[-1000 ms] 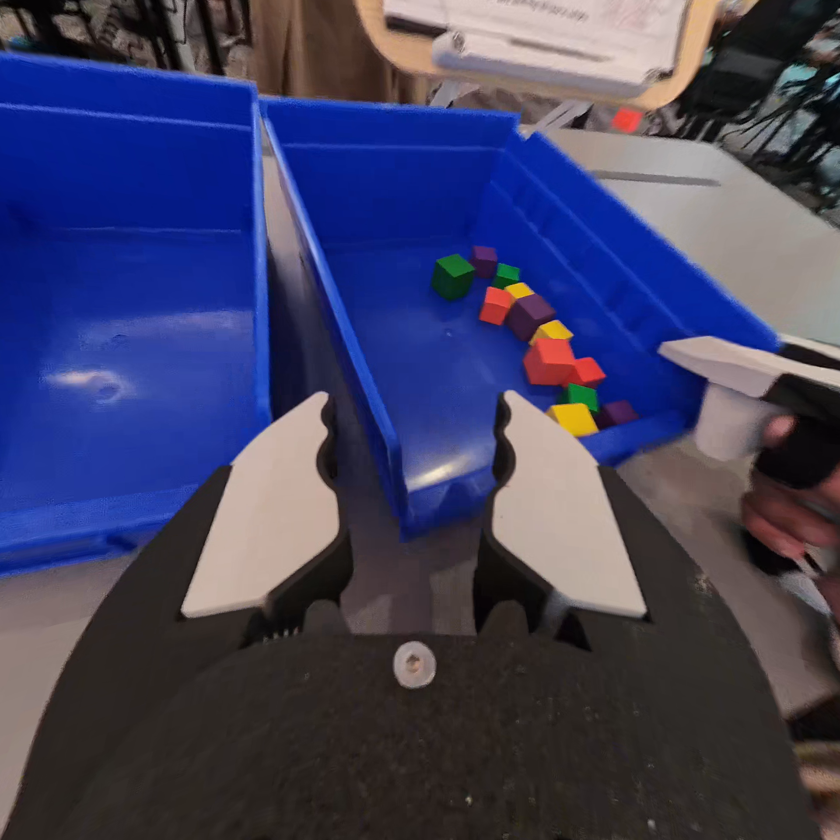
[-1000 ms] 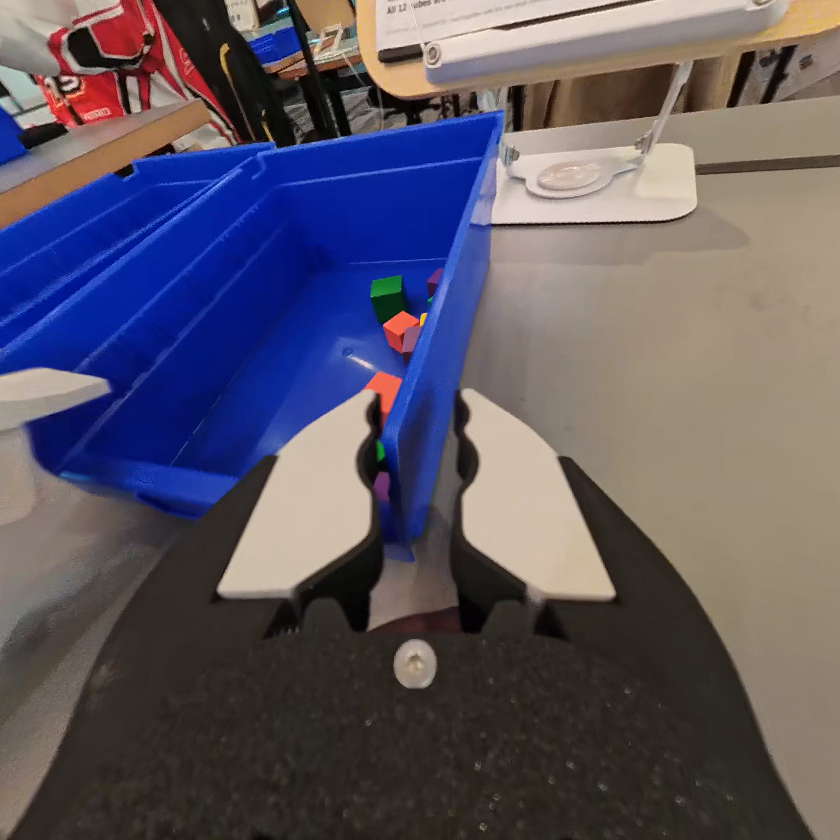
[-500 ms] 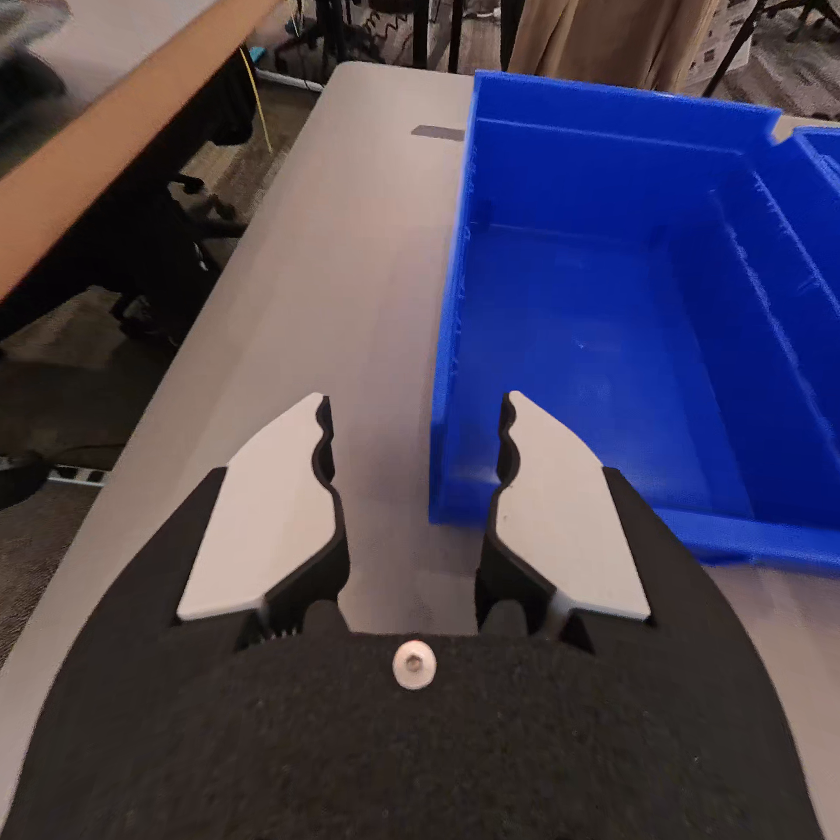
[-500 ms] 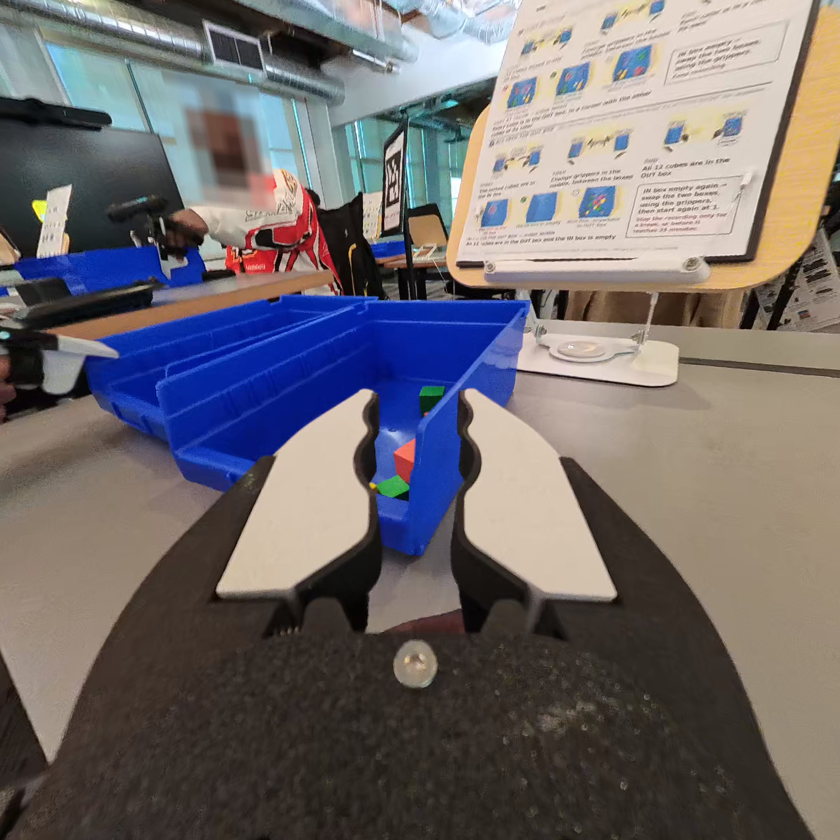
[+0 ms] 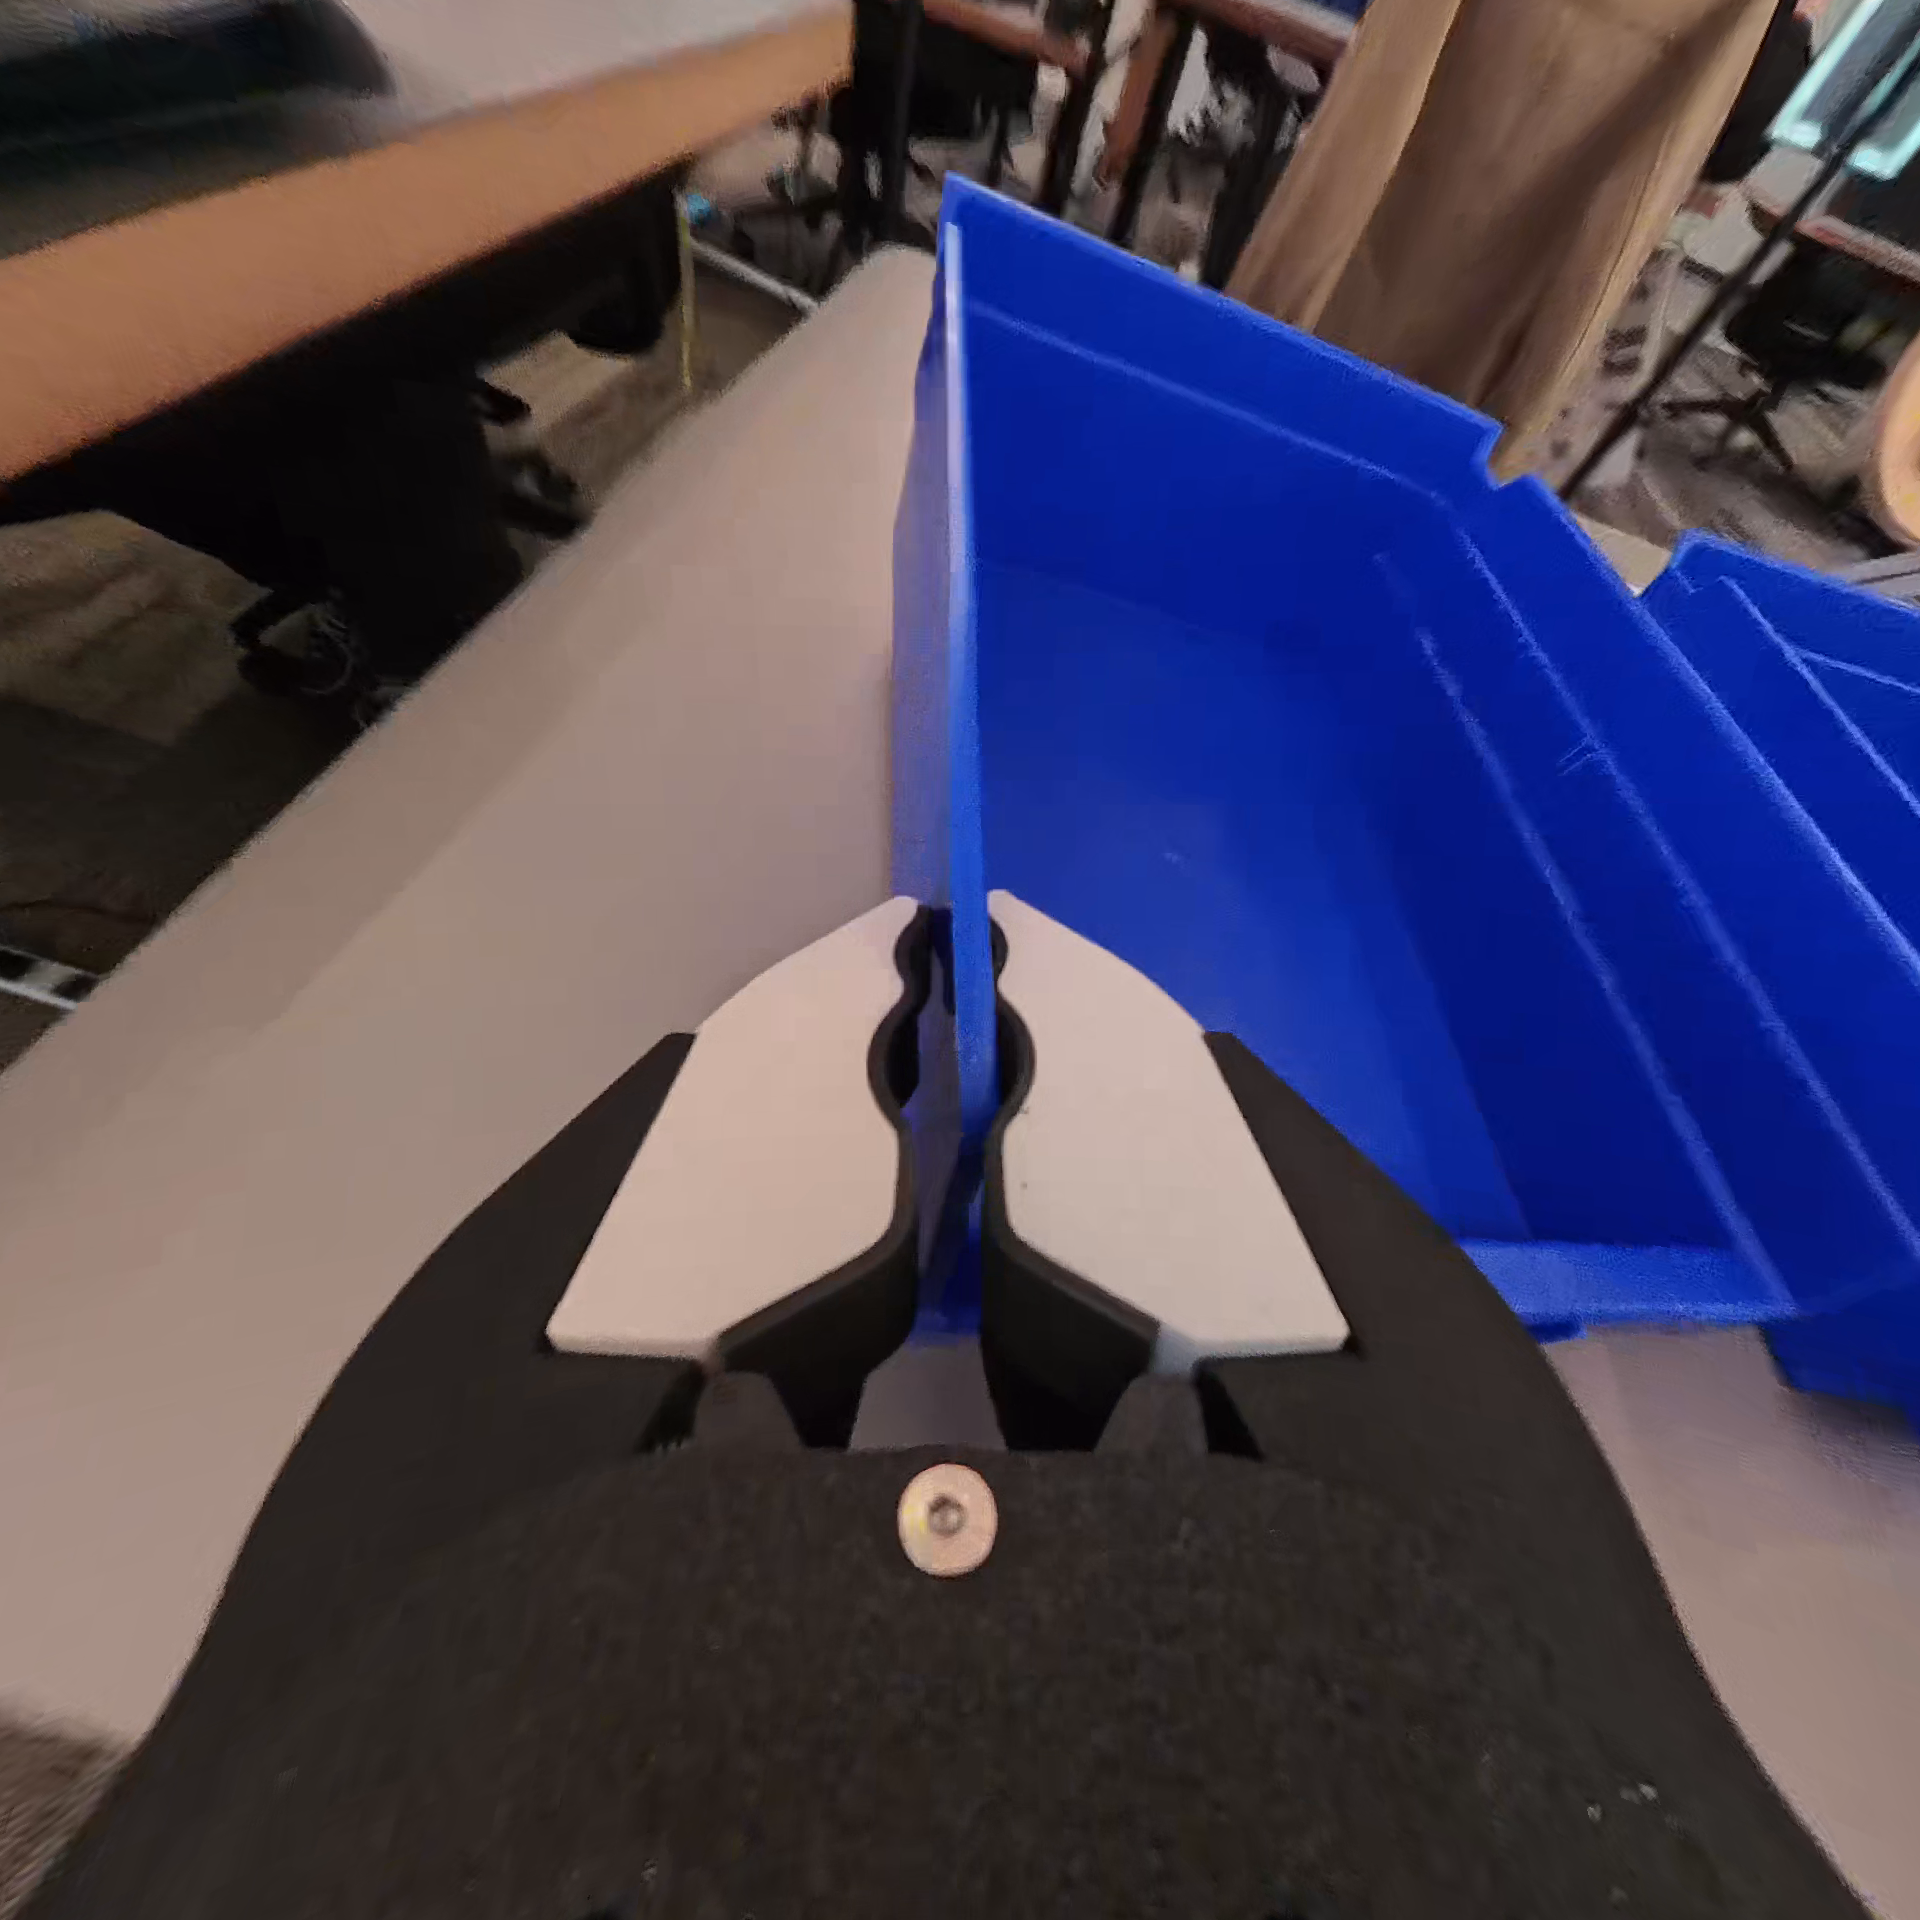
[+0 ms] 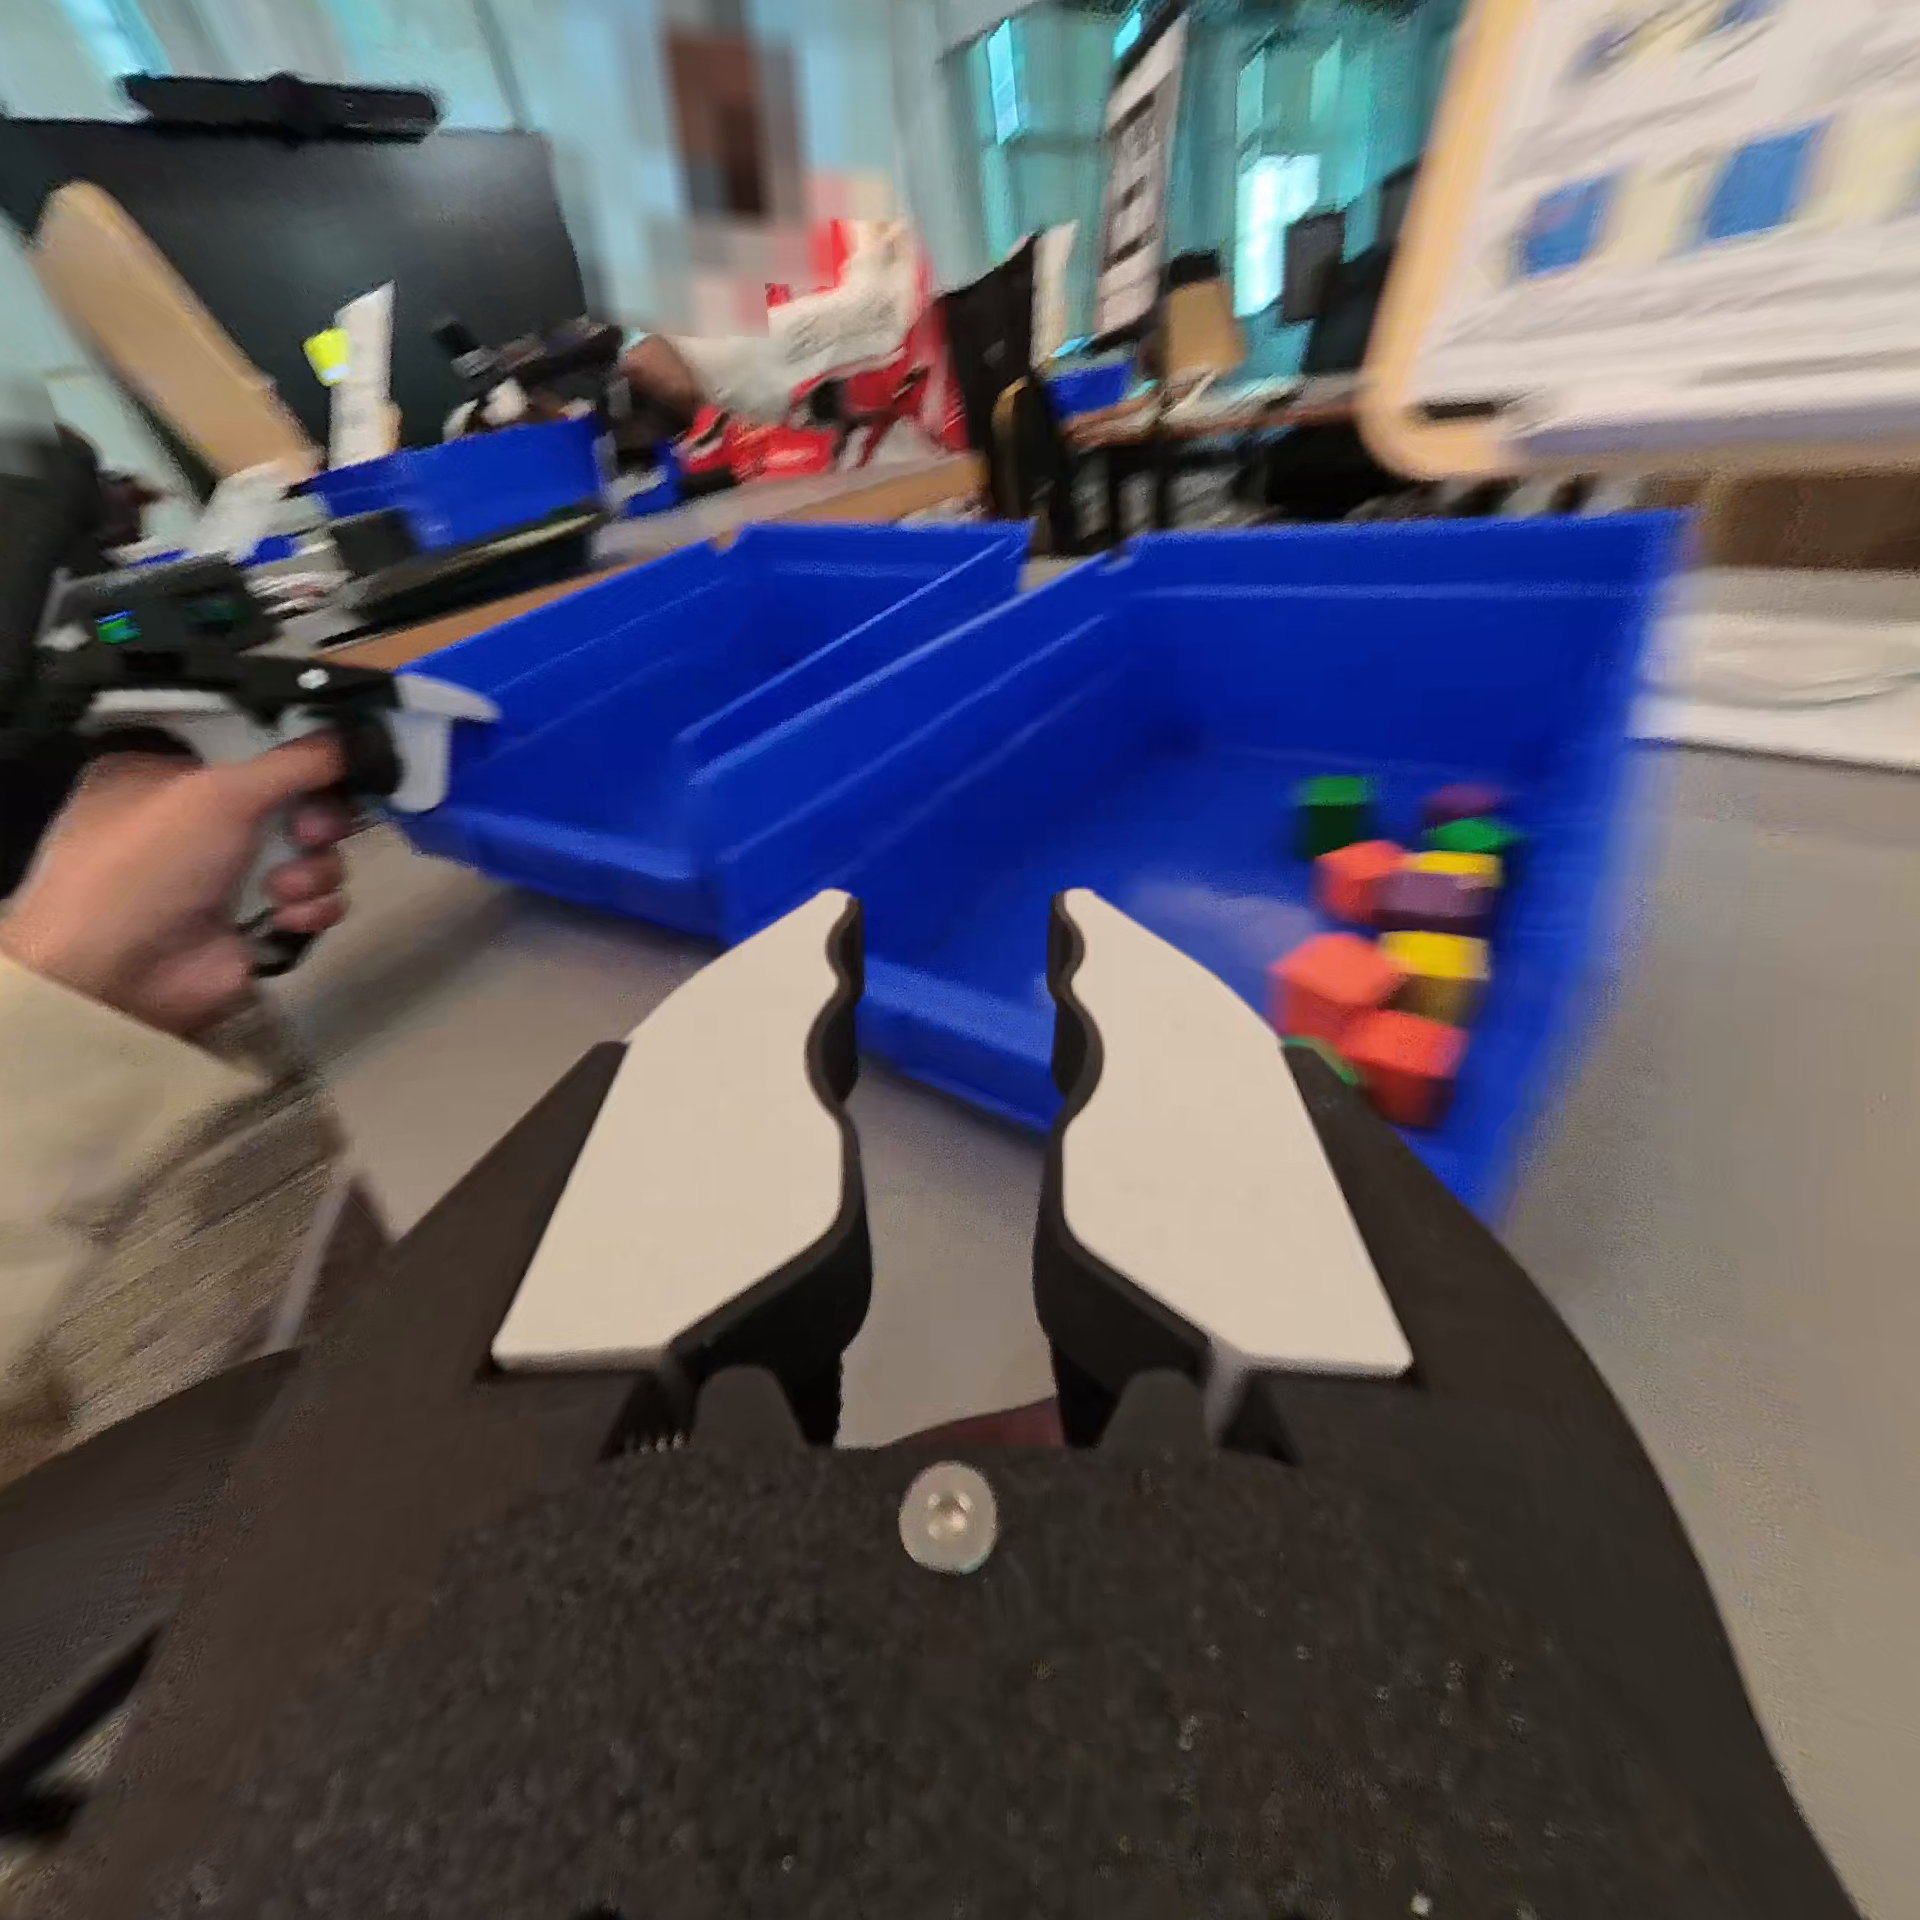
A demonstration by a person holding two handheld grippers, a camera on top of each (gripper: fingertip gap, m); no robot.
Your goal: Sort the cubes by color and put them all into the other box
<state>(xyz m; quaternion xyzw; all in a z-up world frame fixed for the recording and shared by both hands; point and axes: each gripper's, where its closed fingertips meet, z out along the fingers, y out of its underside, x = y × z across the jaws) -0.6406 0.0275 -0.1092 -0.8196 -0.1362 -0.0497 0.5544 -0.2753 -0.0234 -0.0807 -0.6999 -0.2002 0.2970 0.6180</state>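
The left gripper [image 5: 954, 935] is closing its fingers [image 5: 790, 1122] narrowly around the left side wall of the empty blue box [image 5: 1299, 831], one finger outside the wall and the other inside, pinching it near the box's front corner; in the right wrist view the same gripper is showing at the far left, carried level in a person's hand [image 6: 177, 883] with a light sleeve [image 6: 114, 1164] below the wrist and its tip lying against the box's near corner. The right gripper [image 6: 954, 935] is hovering above the grey tabletop [image 6: 1714, 1247] with its fingers [image 6: 1174, 1143] parted to a moderate gap and holding nothing, pointing at the low front lip of the second blue box [image 6: 1195, 665], which is standing just beside the empty one. The cubes [image 6: 1392, 935] are lying in a cluster against the right wall of that second box: orange-red, yellow, purple and green ones, though the blur is making an exact count unreliable. A tilted instruction board [image 6: 1662, 229] is standing behind the boxes at the upper right, and another person in red and white [image 6: 831, 364] is sitting at a far table
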